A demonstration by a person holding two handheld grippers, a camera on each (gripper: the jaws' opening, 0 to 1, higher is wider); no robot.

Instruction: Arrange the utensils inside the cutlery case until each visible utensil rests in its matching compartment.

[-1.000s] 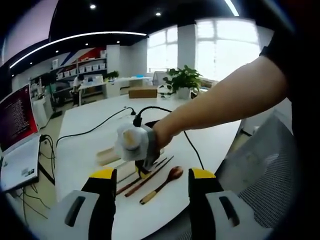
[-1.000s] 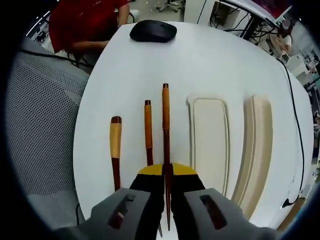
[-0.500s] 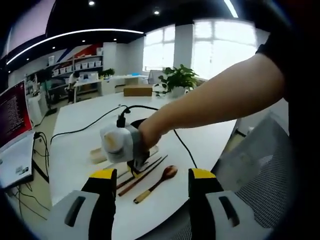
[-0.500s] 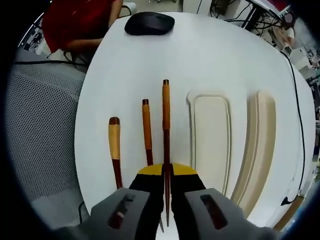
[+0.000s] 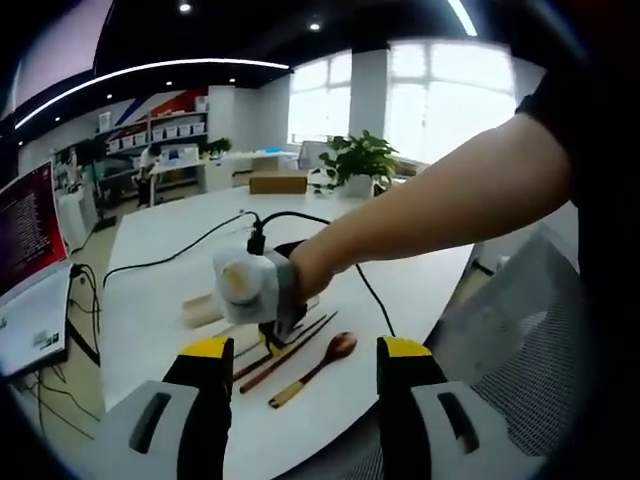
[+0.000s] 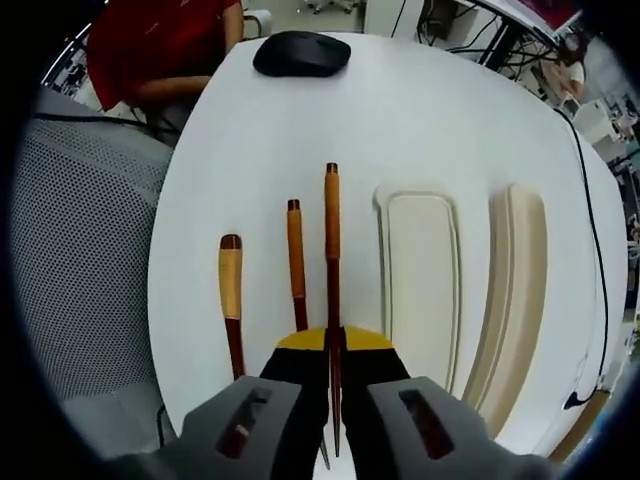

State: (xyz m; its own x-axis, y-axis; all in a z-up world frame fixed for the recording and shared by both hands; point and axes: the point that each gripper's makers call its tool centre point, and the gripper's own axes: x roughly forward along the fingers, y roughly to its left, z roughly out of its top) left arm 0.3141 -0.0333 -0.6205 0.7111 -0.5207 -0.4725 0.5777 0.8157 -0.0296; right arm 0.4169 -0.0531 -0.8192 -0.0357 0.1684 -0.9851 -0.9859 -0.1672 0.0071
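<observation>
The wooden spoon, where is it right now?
In the left gripper view the wooden spoon lies on the white table, near its front edge, just right of the chopsticks where the right tool is shut on one.

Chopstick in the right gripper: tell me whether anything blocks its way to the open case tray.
Nothing visible does. The right gripper is shut on the chopstick, and bare table lies between it and the open case tray just beside it.
</observation>
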